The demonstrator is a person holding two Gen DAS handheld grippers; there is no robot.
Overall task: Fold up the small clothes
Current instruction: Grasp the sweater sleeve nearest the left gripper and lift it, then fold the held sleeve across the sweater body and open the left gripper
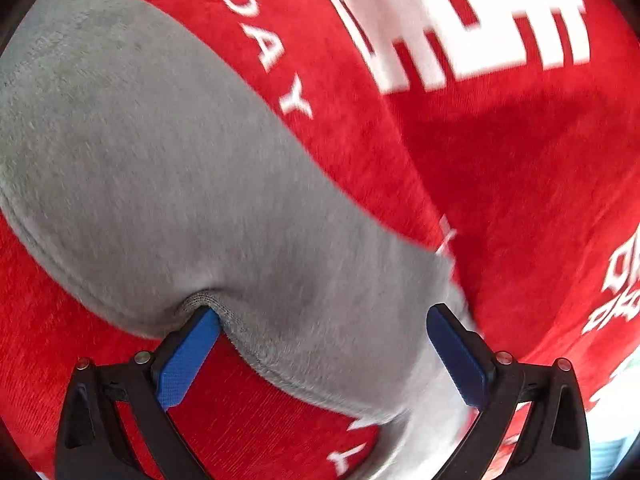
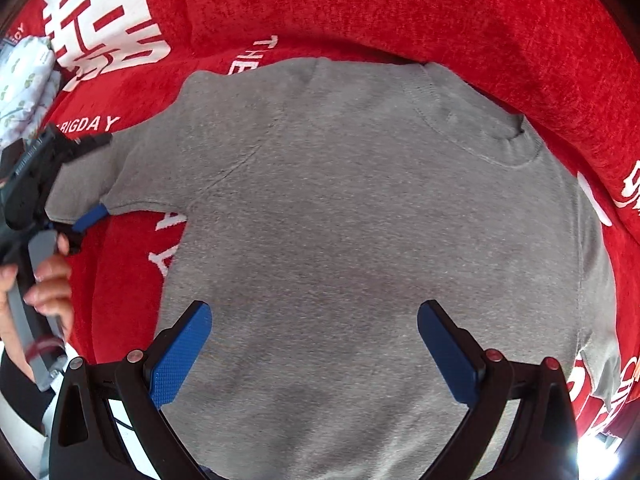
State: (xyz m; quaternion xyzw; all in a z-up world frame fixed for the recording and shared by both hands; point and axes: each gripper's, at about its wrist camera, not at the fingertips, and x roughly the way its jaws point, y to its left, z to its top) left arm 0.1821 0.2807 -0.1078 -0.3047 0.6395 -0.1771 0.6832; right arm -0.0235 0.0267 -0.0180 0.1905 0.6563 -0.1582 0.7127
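A small grey T-shirt (image 2: 360, 220) lies spread flat on a red cloth (image 2: 400, 8), collar (image 2: 504, 140) at the far right. My right gripper (image 2: 314, 308) hovers open over the shirt's body, with nothing between its fingers. In the left wrist view, the shirt's sleeve (image 1: 180, 200) fills the middle. My left gripper (image 1: 324, 312) is open and straddles the sleeve's end, its left blue pad (image 1: 188, 356) tucked under the hem. The right wrist view shows the left gripper (image 2: 94, 178) at the sleeve's edge on the left.
The red cloth (image 1: 520, 180) carries large white lettering and rises in a fold behind the shirt. A white floral fabric (image 2: 24, 80) lies at the far left. A person's hand (image 2: 48, 280) holds the left gripper's handle.
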